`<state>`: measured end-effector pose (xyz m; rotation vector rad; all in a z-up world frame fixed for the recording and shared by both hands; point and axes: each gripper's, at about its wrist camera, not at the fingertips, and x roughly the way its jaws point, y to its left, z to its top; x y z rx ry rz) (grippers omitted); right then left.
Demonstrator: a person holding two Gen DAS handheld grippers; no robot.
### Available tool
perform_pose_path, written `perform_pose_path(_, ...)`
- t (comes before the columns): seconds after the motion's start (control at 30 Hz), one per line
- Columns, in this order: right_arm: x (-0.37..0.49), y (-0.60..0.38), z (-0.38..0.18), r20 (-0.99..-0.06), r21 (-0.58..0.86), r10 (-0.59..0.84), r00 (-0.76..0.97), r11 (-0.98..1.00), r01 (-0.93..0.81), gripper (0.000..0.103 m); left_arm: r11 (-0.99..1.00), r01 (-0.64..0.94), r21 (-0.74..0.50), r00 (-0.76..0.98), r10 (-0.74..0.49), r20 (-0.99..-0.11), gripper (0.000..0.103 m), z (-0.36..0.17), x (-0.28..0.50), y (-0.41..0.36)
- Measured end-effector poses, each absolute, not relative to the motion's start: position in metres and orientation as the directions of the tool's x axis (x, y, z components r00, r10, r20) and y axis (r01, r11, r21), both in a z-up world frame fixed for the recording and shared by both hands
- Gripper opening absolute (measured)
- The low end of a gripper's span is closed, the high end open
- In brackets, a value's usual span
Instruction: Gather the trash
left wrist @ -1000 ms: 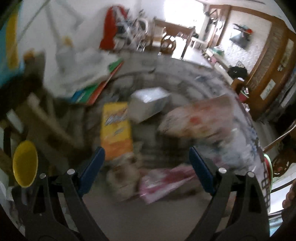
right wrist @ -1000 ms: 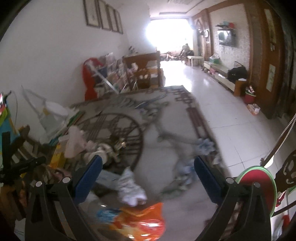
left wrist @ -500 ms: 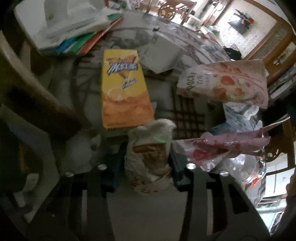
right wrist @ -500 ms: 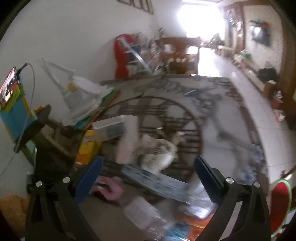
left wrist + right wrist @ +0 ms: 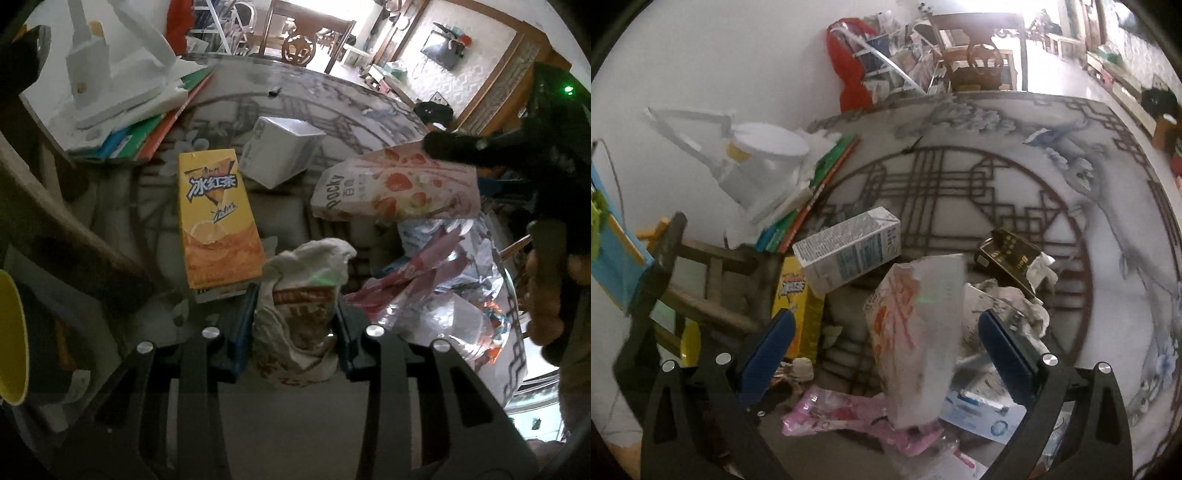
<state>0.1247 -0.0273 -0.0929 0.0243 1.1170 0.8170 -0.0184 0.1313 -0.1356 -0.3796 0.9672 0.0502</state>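
left tongs (image 5: 295, 314) clamped on crumpled white wrapper (image 5: 301, 302) on the bench (image 5: 280, 210), just beside yellow tea carton (image 5: 216, 218). right tongs (image 5: 886, 350) wide open around upright pocky box (image 5: 918, 325); white milk carton (image 5: 846, 253) lies behind.

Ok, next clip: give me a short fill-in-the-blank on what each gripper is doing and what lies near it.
1. The left gripper is shut on a crumpled ____ wrapper.
2. The right gripper has its jaws ____, with the Pocky box between them.
3. The carton just left of the wrapper is mainly ____ in colour.

Missing words: white; open; yellow
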Motion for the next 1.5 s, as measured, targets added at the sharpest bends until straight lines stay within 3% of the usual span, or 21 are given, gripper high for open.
perform_pose_path(0.17, 0.122, -0.015, -0.1, -0.806, 0.372, 0.568, 0.169, 0.707, -0.601, 0.092, 0.928, -0.22, -0.3, 0.568, -0.129, -0.813, 0.036, -0.137, -0.016, 0.134)
perform_pose_path(0.23, 0.12, -0.015, -0.102, -0.805, 0.376, 0.571, 0.16, 0.701, -0.606, 0.076, 0.925, -0.227, -0.306, 0.564, -0.131, -0.815, 0.036, -0.138, -0.017, 0.135)
perform_pose_path(0.3, 0.12, -0.017, -0.104, -0.8, 0.399, 0.584, 0.14, 0.691, -0.603, 0.047, 0.92, -0.234, -0.315, 0.56, -0.138, -0.817, 0.036, -0.139, -0.016, 0.136)
perform_pose_path(0.5, 0.113, -0.035, -0.084, -0.751, 0.426, 0.635, 0.183, 0.676, -0.601, 0.037, 0.917, -0.217, -0.334, 0.585, -0.152, -0.797, 0.036, -0.124, -0.015, 0.132)
perform_pose_path(0.73, 0.102, -0.07, -0.043, -0.682, 0.421, 0.673, 0.285, 0.681, -0.6, 0.034, 0.89, -0.193, -0.412, 0.619, -0.215, -0.755, 0.036, -0.105, -0.008, 0.127)
perform_pose_path(1.2, 0.093, -0.144, 0.001, -0.599, 0.452, 0.687, 0.411, 0.714, -0.534, 0.029, 0.899, -0.128, -0.418, 0.653, -0.24, -0.718, 0.036, -0.079, -0.007, 0.103)
perform_pose_path(1.5, 0.091, -0.194, 0.001, -0.584, 0.47, 0.668, 0.462, 0.742, -0.479, 0.028, 0.912, -0.069, -0.404, 0.656, -0.264, -0.707, 0.036, -0.065, 0.003, 0.07)
